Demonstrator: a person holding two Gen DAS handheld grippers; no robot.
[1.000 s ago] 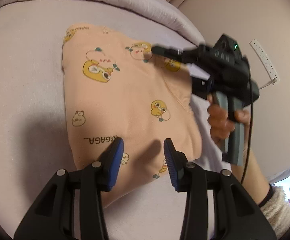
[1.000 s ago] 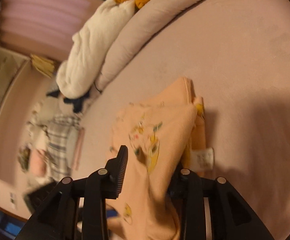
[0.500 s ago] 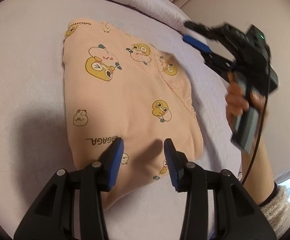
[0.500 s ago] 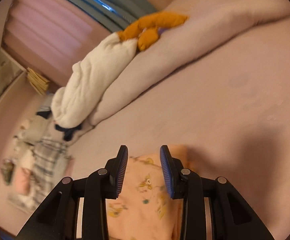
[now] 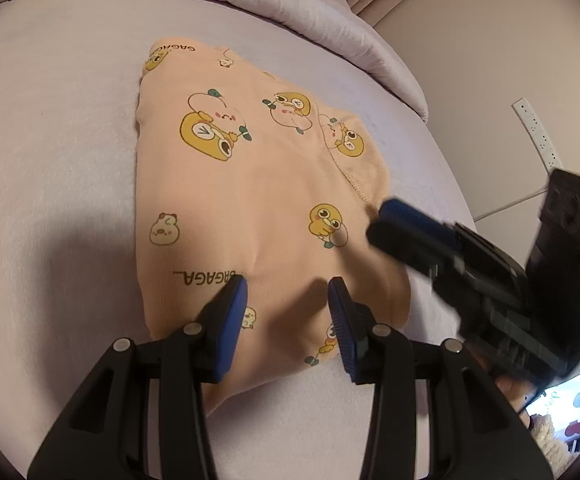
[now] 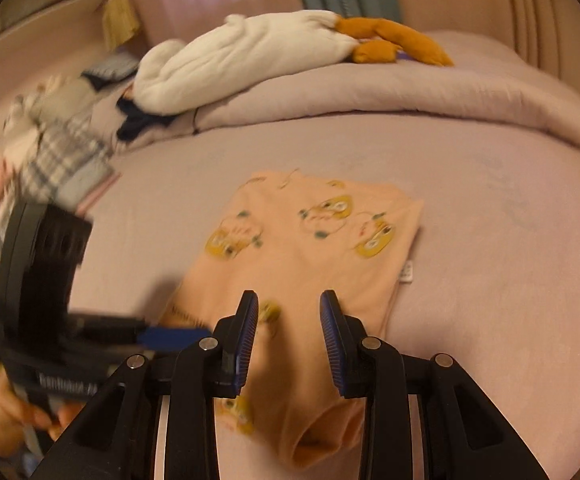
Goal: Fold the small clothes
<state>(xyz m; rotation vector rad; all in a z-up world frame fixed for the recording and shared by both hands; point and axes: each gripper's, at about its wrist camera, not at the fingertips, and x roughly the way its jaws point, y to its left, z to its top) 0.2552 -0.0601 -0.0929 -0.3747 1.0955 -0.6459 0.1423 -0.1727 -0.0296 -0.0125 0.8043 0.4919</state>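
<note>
We see a bed (image 6: 490, 280) with a lilac sheet. On it lies flat a folded peach garment (image 5: 258, 200) with duck prints, and at the far side a rolled lilac duvet (image 6: 370, 92)

Left tool (image 5: 288, 308) and right tool (image 6: 288, 334) agape

Warm, dim indoor light tints both fisheye views pinkish. Edges bend and darken into black corners. The black left gripper (image 5: 286, 312) casts a soft shadow over the pale lilac bedsheet (image 5: 50, 160). The right wrist view is motion-blurred, especially at its left side.
</note>
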